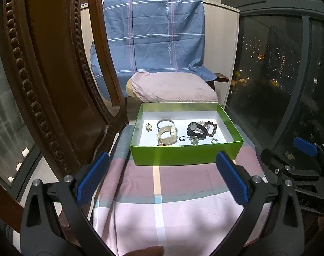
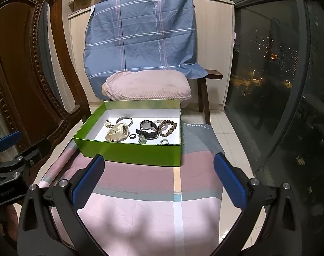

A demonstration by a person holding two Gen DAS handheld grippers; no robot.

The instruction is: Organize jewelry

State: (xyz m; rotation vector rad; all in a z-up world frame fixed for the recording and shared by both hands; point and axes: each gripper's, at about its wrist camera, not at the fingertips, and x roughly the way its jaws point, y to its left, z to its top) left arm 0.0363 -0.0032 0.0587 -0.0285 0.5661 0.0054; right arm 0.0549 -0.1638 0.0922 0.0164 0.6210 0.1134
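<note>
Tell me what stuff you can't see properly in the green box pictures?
- Small brown bit beside the cream watch: in both wrist views the near wall of the green box cuts it off.
- Tiny charms and rings, like the silvery ring: too small to make out details.
- Black watch face: too dark and small to read.
- Left gripper and right gripper: open, holding nothing.

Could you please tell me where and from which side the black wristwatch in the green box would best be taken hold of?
Probably the strap loop of the black wristwatch, not its round face. It lies with the strap curled into a ring, giving a thin band to pinch. Come from above with the right claw, which is open; the walls of the green cardboard box block a side approach, and the brown beaded bracelets crowd its right.
</note>
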